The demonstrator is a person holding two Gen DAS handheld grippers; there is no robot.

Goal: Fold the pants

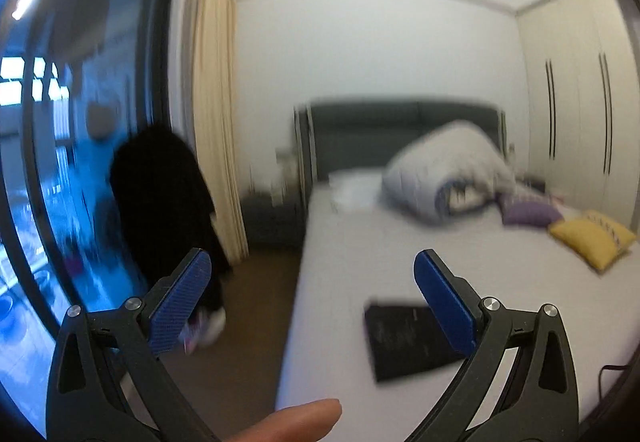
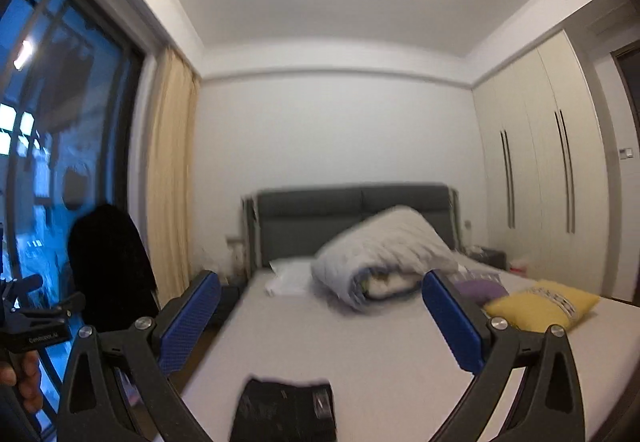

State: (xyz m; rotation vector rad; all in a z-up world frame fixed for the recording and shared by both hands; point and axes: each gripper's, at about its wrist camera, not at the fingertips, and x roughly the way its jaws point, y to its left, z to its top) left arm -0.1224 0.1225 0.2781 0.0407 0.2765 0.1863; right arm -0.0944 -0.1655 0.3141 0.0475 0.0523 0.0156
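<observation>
The black pants (image 1: 404, 338) lie folded in a flat rectangle on the white bed (image 1: 400, 250) near its foot end. They also show at the bottom of the right wrist view (image 2: 286, 412). My left gripper (image 1: 312, 294) is open and empty, held in the air above the bed's left edge, apart from the pants. My right gripper (image 2: 320, 316) is open and empty, above the bed (image 2: 360, 342) and behind the pants. The left gripper also shows at the left edge of the right wrist view (image 2: 36, 306).
A rolled grey duvet (image 2: 380, 254), a purple cushion (image 2: 480, 288) and a yellow cushion (image 2: 540, 304) lie toward the grey headboard (image 2: 352, 209). A dark garment (image 1: 168, 197) hangs by the window, left of the bed. Wardrobes (image 2: 540, 181) stand on the right.
</observation>
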